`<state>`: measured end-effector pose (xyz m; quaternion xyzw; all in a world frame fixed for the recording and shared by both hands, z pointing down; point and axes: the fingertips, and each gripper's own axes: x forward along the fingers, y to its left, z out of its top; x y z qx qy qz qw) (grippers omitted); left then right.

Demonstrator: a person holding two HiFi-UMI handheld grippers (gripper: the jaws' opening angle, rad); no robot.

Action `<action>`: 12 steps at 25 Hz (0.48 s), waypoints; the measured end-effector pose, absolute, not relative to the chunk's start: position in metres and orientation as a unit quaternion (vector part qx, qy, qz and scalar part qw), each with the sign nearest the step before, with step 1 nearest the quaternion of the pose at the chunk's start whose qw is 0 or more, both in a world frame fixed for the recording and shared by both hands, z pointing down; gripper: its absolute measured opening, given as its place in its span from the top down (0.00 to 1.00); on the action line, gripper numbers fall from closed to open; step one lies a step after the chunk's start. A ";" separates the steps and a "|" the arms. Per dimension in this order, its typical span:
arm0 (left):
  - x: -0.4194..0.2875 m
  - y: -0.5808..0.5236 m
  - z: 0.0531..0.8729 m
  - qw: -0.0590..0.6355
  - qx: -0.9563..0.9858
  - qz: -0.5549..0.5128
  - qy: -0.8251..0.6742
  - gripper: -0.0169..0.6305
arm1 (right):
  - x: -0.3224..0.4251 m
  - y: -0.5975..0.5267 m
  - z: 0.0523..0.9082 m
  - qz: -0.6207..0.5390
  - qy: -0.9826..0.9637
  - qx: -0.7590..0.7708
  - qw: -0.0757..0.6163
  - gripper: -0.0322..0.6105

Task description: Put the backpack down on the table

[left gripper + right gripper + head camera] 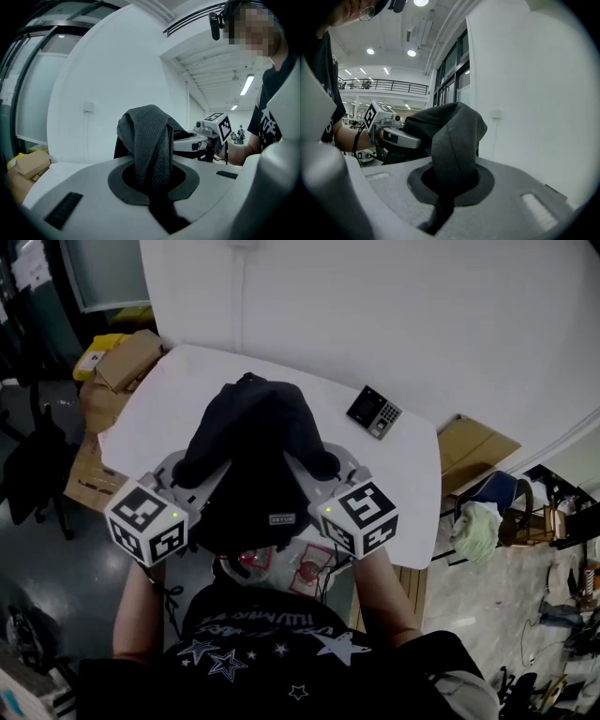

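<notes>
backpack [251, 451], table [412, 486] (head view only) — straps [152, 154] clamped

Black star-print T-shirt [272, 652], grey left tool [152, 180], right tool [450, 180], square-marker cubes [147, 523]

The head view is dim and underexposed. The black fabric backpack [248, 451] reads as a nearly featureless dark mass against the white rounded tabletop [412, 474], the brightest surface, while the grey floor [56, 549] at 9 o'clock sinks into shadow. The 2 gripper views are brighter, lit from overhead. A long ceiling strip light [247, 84] glows at 2 o'clock in the left gripper view, and round ceiling spotlights [411, 53] flare at 11 o'clock in the right gripper view. Both views bend strongly, fisheye fashion, with black vignetted corners. The foreground at 6 o'clock is soft, while the fabric weave at centre is sharp.
</notes>
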<state>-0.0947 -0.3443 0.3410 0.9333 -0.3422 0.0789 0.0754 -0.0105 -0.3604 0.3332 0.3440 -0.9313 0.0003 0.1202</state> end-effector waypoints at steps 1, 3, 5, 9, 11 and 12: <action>-0.100 -0.353 0.340 0.076 0.935 0.076 -0.339 0.91 | -0.016 -0.368 0.332 0.002 -0.930 0.349 0.119 0.94; -0.111 -0.373 0.340 0.076 0.937 0.074 -0.333 0.91 | -0.025 -0.385 0.331 0.007 -0.926 0.360 0.116 0.94; -0.120 -0.394 0.341 0.072 0.939 0.074 -0.327 0.91 | -0.033 -0.403 0.332 0.011 -0.920 0.373 0.116 0.94; -0.131 -0.431 0.346 0.057 0.945 0.076 -0.313 0.91 | -0.045 -0.437 0.336 0.008 -0.908 0.399 0.126 0.94; -0.136 -0.450 0.349 0.056 0.947 0.077 -0.306 0.91 | -0.051 -0.455 0.338 0.006 -0.902 0.411 0.136 0.94; -0.138 -0.459 0.351 0.056 0.948 0.078 -0.302 0.91 | -0.053 -0.463 0.339 0.005 -0.898 0.416 0.141 0.94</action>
